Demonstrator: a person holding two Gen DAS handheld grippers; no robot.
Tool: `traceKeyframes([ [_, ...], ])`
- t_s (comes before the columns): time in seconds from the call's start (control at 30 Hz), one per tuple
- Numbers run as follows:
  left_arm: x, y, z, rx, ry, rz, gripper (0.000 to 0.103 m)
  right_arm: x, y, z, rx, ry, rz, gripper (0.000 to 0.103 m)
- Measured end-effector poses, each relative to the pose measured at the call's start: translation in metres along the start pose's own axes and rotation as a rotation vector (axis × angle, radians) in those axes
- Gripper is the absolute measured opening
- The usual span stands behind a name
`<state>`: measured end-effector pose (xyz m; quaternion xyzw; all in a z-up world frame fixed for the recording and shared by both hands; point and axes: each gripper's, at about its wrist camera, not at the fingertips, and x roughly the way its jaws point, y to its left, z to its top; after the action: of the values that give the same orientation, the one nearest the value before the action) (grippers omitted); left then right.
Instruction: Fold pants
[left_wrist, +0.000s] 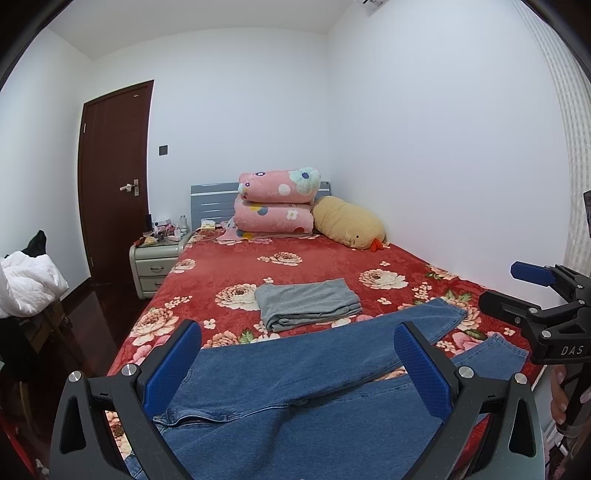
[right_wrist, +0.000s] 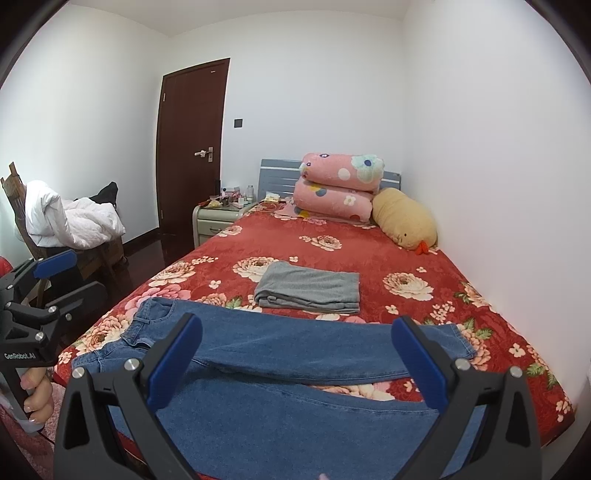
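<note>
Blue jeans (left_wrist: 295, 369) lie spread across the near end of the red floral bed (left_wrist: 295, 266), waistband to the left, the two legs splayed to the right. They also show in the right wrist view (right_wrist: 295, 354). My left gripper (left_wrist: 295, 369) is open above the jeans' crotch and zipper area, holding nothing. My right gripper (right_wrist: 295, 362) is open above the legs, holding nothing. The right gripper also shows in the left wrist view (left_wrist: 517, 291), and the left gripper in the right wrist view (right_wrist: 70, 273), both held off the bed's sides.
Folded grey pants (left_wrist: 308, 302) lie on the bed just beyond the jeans. Two rolled pink quilts (left_wrist: 277, 203) and a yellow plush duck (left_wrist: 351, 221) sit at the headboard. A nightstand (left_wrist: 157, 262), a door and a chair with a white jacket (right_wrist: 70, 221) stand left.
</note>
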<state>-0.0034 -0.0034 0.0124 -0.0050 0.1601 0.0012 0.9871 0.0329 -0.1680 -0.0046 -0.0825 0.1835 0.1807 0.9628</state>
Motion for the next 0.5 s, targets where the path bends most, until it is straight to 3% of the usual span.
traceKeyframes([
  [0.5,0.0016,0.0008,-0.0010,-0.003,-0.002,0.004,0.103,-0.0014,0.0013,-0.0027,-0.008,-0.008,0.003,0.103],
])
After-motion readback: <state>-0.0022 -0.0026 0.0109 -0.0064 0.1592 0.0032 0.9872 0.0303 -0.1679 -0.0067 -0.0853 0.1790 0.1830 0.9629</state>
